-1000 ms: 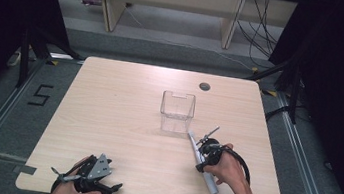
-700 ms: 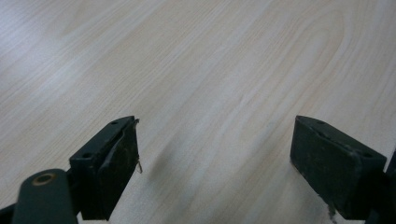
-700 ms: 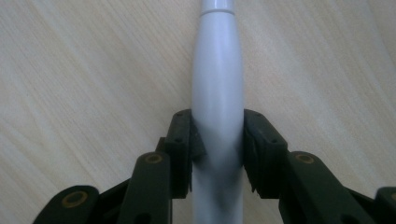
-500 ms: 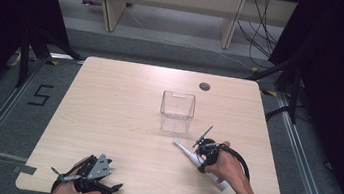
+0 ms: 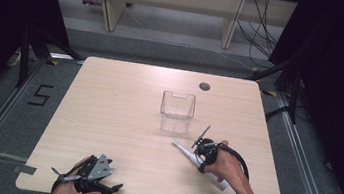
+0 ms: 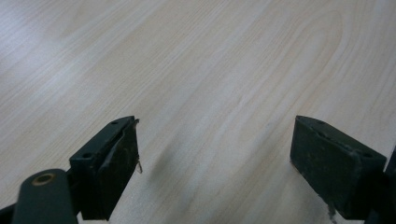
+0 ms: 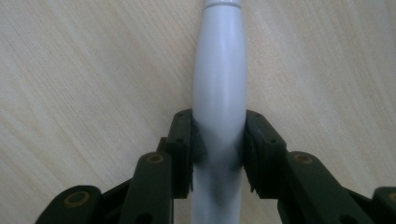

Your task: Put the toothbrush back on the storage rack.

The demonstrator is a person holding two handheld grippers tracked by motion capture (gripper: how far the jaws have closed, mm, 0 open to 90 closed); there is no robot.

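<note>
A long white tube (image 5: 185, 154) lies on the wooden table (image 5: 118, 105), below and right of a clear square container (image 5: 176, 111). My right gripper (image 5: 202, 157) is shut on the tube, held by a hand at the right. In the right gripper view the white tube (image 7: 219, 93) runs up between the two black jaws of the right gripper (image 7: 219, 154), which clamp its sides just above the table. My left gripper (image 5: 110, 188) rests near the table's front left edge. In the left gripper view the left gripper (image 6: 215, 163) stands open over bare wood.
A small dark grommet hole (image 5: 204, 86) sits near the table's far edge. Shelving and cables stand beyond the table. Dark curtains flank both sides. A floor mark "5" (image 5: 40, 95) lies to the left.
The right gripper and the tube have turned and shifted slightly right and toward the front; the tube's tip has drawn away from the container. The left gripper has stayed put.
</note>
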